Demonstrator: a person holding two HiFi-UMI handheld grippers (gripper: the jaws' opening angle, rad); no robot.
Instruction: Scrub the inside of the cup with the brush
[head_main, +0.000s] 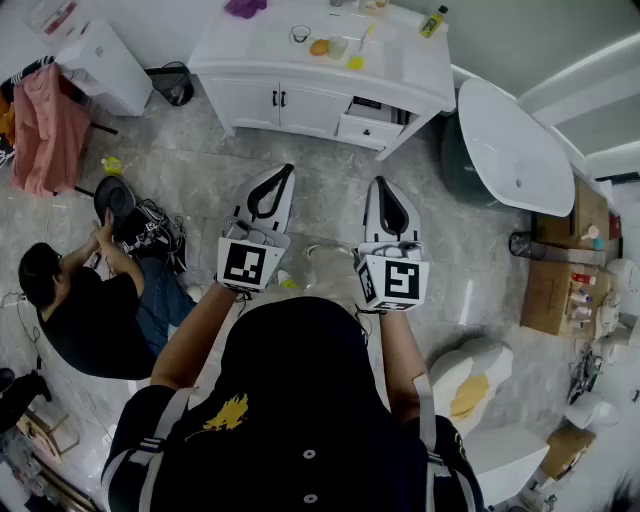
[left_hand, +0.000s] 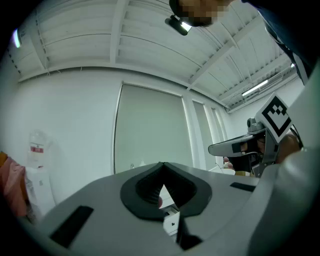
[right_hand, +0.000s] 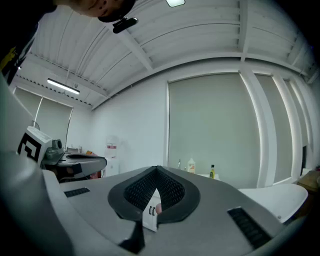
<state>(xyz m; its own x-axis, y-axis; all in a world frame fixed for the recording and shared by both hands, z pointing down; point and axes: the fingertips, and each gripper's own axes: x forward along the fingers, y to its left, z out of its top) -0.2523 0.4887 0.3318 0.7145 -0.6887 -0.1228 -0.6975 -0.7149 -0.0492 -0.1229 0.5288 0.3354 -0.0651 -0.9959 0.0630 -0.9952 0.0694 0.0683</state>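
Your white-shelled left gripper (head_main: 287, 172) has its black-lined jaws pressed together with nothing between them. Its own view looks past the meeting tips at bare wall and a window blind. Your right gripper (head_main: 381, 183) is the same, jaws together and empty. You hold it just beside the left one, and both point forward over the grey marbled floor (head_main: 330, 205).

Well ahead of both tips stands a white vanity cabinet, and its flat top is the surface (head_main: 270, 42) that carries the task's things. Near its middle sit what look like a small pale cup (head_main: 337, 46) and, just beside it, a yellow brush (head_main: 358, 58) with its handle slanting toward the wall. Both are too small here to be sure of. An orange lump (head_main: 319, 47) lies just left of the cup, and a yellow-green bottle (head_main: 433, 21) stands toward the surface's far right corner.

Judged from this, you have not started the task. Neither gripper is anywhere near the surface, and the cup and brush lie untouched. All of the work is left: close in on the cabinet, part both pairs of jaws, take the cup in one gripper and the brush in the other. Then push the bristles inside and work them round the wall and bottom.
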